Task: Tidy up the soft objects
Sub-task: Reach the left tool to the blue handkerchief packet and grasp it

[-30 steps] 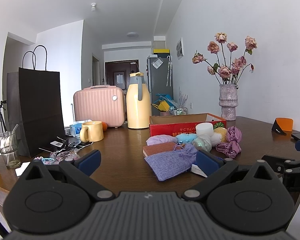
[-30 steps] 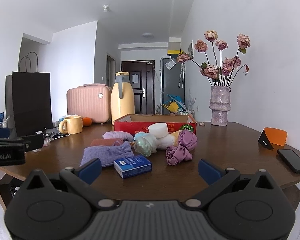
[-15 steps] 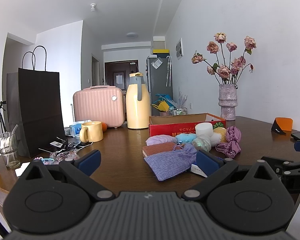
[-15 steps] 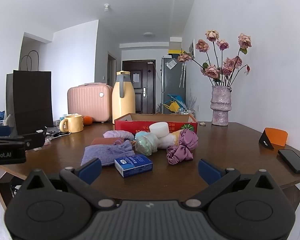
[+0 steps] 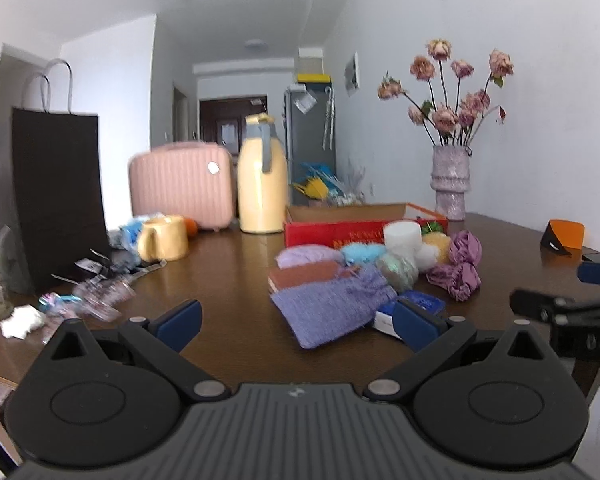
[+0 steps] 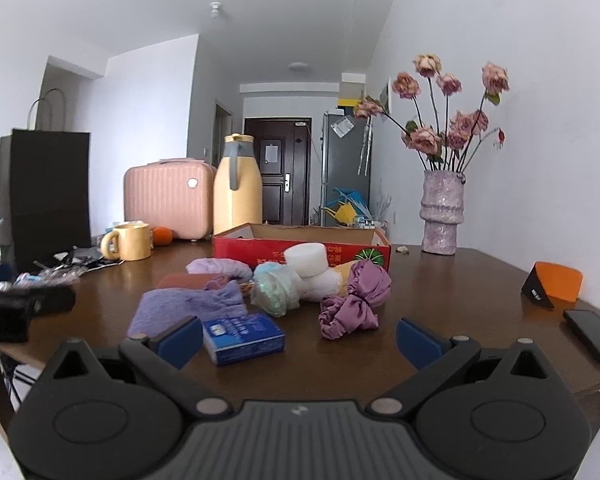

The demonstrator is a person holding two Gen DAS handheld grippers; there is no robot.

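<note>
Right wrist view: right gripper (image 6: 298,336) spread wide, empty, above the table (image 6: 460,280) edge. Soft pile ahead: lilac drawstring pouch (image 6: 188,308), blue packet (image 6: 242,338) beside it, purple scrunchie (image 6: 354,306), white sponge roll (image 6: 305,259), all before the red box (image 6: 300,246). Left gripper (image 5: 296,320) likewise spread wide, empty.

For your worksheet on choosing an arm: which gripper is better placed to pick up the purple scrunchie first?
Right, probably. The right gripper is open with the scrunchie just ahead between its fingers. From the left gripper the scrunchie sits off to its right, beyond the pouch.
</note>
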